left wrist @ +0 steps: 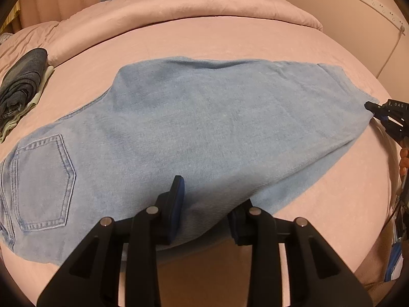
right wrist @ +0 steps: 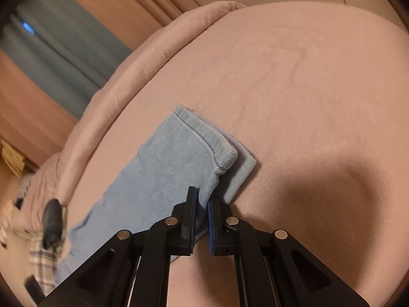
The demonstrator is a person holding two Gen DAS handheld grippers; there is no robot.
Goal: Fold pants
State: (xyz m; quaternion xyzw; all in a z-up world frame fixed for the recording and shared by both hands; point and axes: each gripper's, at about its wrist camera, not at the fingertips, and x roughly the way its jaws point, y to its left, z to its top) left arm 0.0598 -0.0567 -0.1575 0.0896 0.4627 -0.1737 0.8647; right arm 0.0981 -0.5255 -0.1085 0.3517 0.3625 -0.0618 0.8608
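Observation:
Light blue jeans (left wrist: pixel 199 125) lie flat across the pink bed, folded in half lengthwise, back pocket (left wrist: pixel 43 181) at the left, leg hems at the right. My left gripper (left wrist: pixel 207 204) is open, its jaws straddling the near edge of the jeans at mid-leg. My right gripper (right wrist: pixel 203 204) is shut on the near corner of the leg hems (right wrist: pixel 204 140); it also shows at the right of the left wrist view (left wrist: pixel 370 107), touching the hem end.
A stack of folded dark jeans (left wrist: pixel 20 84) sits at the far left of the bed. A rolled pink duvet (left wrist: pixel 179 7) runs along the back. A power strip (left wrist: pixel 378 5) hangs on the wall at right. The bed edge (left wrist: pixel 204 261) is below my left gripper.

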